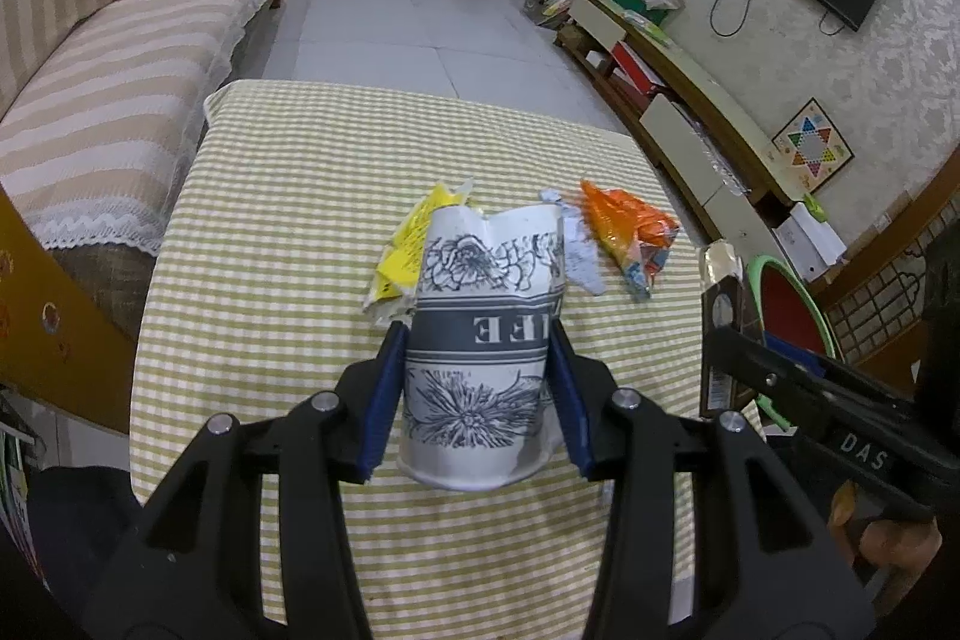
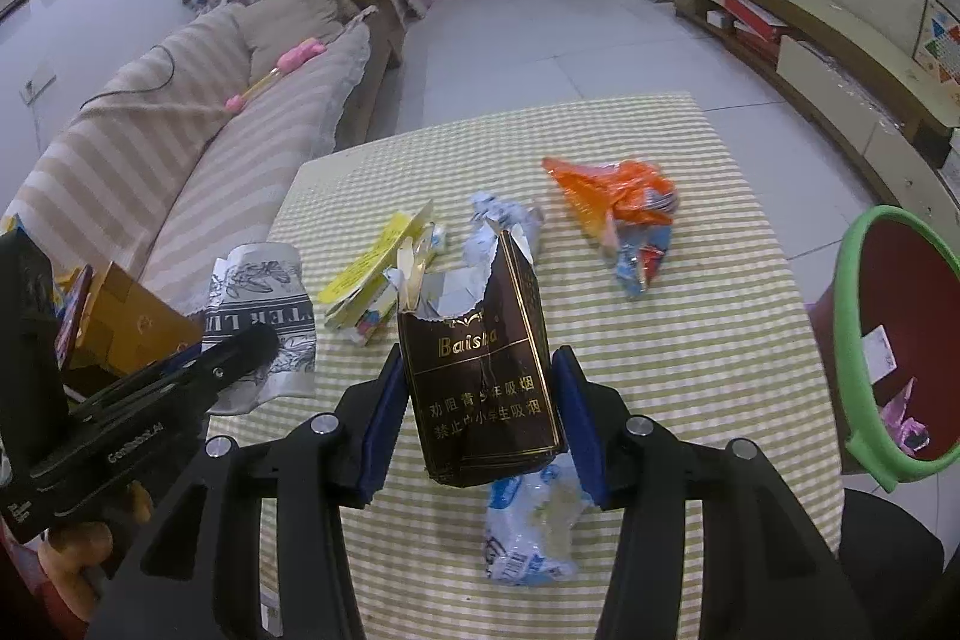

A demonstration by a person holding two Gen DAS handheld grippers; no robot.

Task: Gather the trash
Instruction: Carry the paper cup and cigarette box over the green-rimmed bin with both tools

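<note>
My left gripper [image 1: 477,382] is shut on a crumpled white paper cup [image 1: 480,340] with flower print, held above the checked table [image 1: 270,250]. My right gripper [image 2: 480,412] is shut on a torn brown cigarette pack [image 2: 486,370]; this pack also shows at the right of the left wrist view [image 1: 723,334]. The cup shows at the left of the right wrist view [image 2: 258,322]. On the table lie a yellow wrapper [image 2: 372,274], a crumpled white paper [image 2: 498,220], an orange snack bag [image 2: 624,202] and a clear blue-printed wrapper [image 2: 528,526].
A red bin with a green rim [image 2: 858,340] stands on the floor right of the table, with some trash inside. A striped sofa [image 2: 180,148] lies to the left. A low TV cabinet [image 1: 678,100] runs along the right wall.
</note>
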